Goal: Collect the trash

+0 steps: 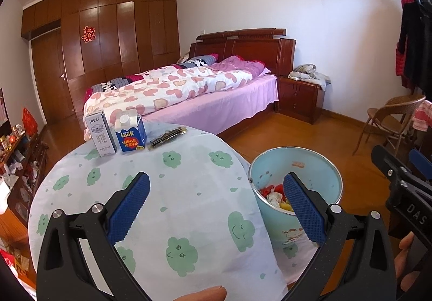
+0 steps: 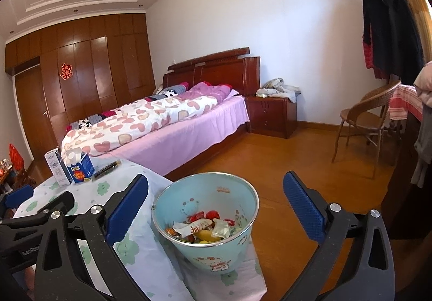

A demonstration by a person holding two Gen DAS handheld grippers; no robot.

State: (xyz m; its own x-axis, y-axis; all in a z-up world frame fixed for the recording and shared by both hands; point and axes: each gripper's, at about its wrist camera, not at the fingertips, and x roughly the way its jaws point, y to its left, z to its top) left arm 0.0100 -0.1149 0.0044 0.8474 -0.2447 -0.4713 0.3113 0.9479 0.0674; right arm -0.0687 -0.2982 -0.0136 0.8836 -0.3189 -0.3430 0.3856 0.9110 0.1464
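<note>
A light blue bucket [image 2: 208, 244] holding several crumpled wrappers [image 2: 201, 225] stands at the table's right edge; the left wrist view shows the bucket [image 1: 318, 174] too. At the table's far end stand a white milk carton [image 1: 100, 135] and a blue carton [image 1: 131, 133], with a dark flat wrapper [image 1: 168, 136] lying beside them. My left gripper [image 1: 216, 190] hovers open over the tablecloth with nothing between its fingers. My right gripper [image 2: 216, 193] is open above and around the bucket's mouth, touching nothing.
The table [image 1: 189, 193] wears a white cloth with green clouds. Beyond it are a bed [image 2: 167, 125] with pink bedding, a wooden nightstand [image 2: 272, 114], a wicker chair [image 2: 370, 117] and bare wooden floor [image 2: 297, 166]. A cluttered low cabinet [image 1: 19, 166] stands left.
</note>
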